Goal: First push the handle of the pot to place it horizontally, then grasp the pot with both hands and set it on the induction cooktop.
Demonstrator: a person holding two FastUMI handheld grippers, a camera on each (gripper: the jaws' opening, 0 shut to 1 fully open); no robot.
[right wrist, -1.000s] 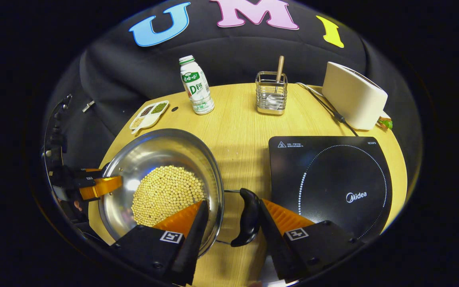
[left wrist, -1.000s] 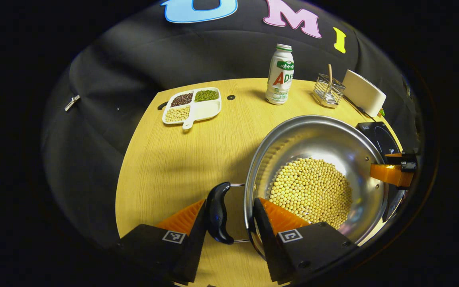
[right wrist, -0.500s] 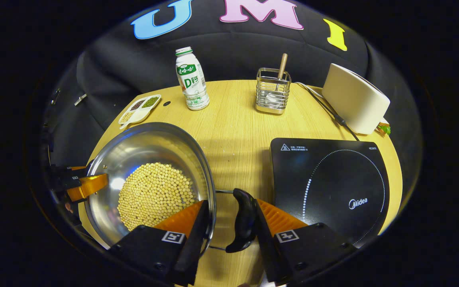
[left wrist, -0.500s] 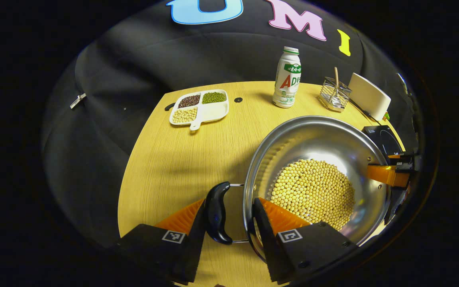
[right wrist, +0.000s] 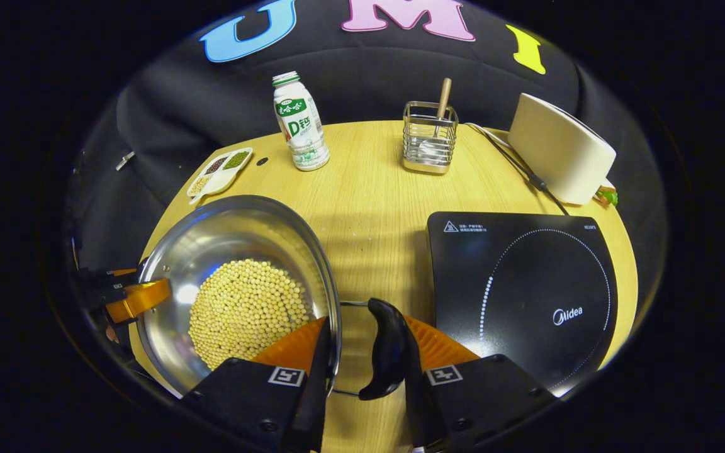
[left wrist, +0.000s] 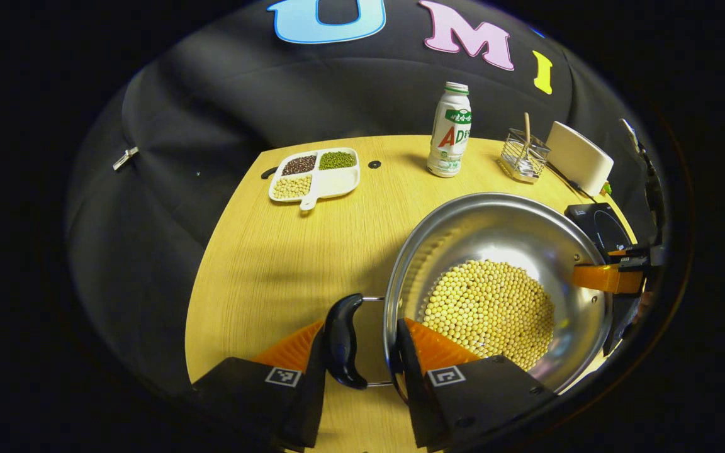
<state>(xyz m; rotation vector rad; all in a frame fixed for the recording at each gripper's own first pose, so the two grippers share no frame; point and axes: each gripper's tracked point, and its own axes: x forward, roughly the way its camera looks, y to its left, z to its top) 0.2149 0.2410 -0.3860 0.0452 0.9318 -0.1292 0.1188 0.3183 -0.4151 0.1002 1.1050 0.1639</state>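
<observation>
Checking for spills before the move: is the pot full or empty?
Partly filled. The pot holds a layer of yellow beans over its bottom, well below the rim; bare metal wall shows above them.

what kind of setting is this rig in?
Looks like a mock kitchen tabletop in a cloth-walled booth, not a real kitchen. Cues: a black induction cooktop, a round steel pot holding yellow beans, and a white toaster with a wire utensil holder on a light wooden table.

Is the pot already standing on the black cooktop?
No, in the right gripper view the pot is left of the cooktop, with bare table between them.
</observation>
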